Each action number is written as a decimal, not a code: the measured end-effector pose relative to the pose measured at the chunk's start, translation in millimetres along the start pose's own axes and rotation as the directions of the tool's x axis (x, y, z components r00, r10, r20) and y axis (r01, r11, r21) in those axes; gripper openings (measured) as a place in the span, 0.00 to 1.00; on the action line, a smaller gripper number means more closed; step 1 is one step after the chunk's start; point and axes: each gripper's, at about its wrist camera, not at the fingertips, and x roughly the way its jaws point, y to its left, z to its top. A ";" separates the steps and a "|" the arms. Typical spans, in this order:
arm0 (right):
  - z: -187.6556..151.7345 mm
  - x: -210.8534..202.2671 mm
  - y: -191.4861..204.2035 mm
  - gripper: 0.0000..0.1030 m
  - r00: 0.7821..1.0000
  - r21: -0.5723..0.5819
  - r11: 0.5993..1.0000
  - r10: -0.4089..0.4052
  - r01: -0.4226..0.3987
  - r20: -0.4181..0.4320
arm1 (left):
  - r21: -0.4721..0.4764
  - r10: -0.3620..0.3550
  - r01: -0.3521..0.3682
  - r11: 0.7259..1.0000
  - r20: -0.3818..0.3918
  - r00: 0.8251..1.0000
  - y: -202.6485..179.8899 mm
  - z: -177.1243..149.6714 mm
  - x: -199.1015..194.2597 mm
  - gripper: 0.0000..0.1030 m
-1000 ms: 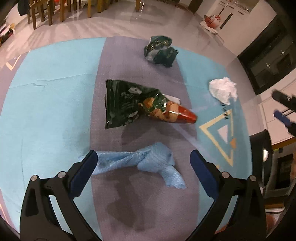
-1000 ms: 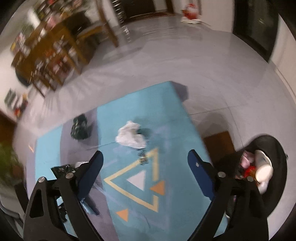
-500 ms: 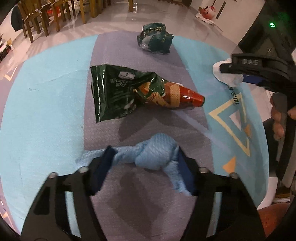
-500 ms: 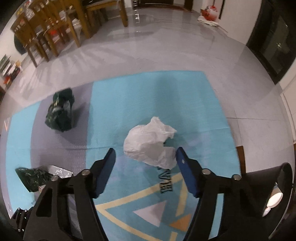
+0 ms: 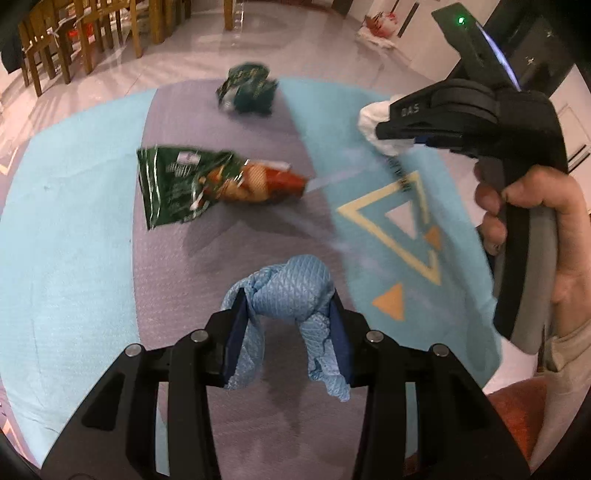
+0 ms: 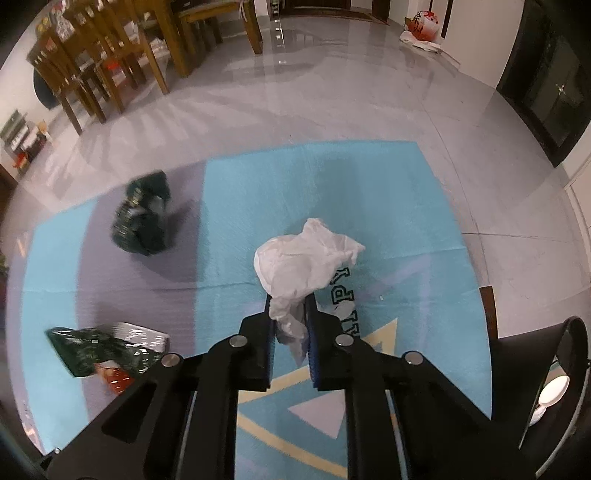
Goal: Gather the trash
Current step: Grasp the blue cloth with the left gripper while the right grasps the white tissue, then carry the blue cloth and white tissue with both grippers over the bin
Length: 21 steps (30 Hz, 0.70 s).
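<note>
My left gripper (image 5: 288, 314) points down at the rug, its jaws closing, and its pads press a knotted blue cloth (image 5: 291, 291) from both sides. My right gripper (image 6: 290, 314) has its jaws closing too, pinched on the lower end of a crumpled white plastic bag (image 6: 299, 258). In the left wrist view the right gripper (image 5: 384, 129) shows at the upper right, held by a person's hand (image 5: 546, 221), with the white bag (image 5: 373, 118) at its tip. A flat green snack bag (image 5: 192, 184) and a crumpled dark green wrapper (image 5: 247, 92) lie on the rug.
The blue and grey rug (image 6: 258, 192) with a triangle pattern covers the floor. Wooden chairs and a table (image 6: 110, 66) stand at the far left. A black bin (image 6: 554, 373) holding white cups sits at the right edge. A red-and-white bag (image 6: 421, 26) lies by the far wall.
Both grippers went from wide open to closed on their items. The left came forward over the blue cloth; the right dropped down to the white bag.
</note>
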 end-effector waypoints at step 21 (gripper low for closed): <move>-35.5 -159.7 -105.3 0.15 0.948 0.232 0.939 0.194 -0.253 0.252 | 0.112 -0.097 0.071 0.991 0.250 0.963 -59.2 18.9 -87.1 0.41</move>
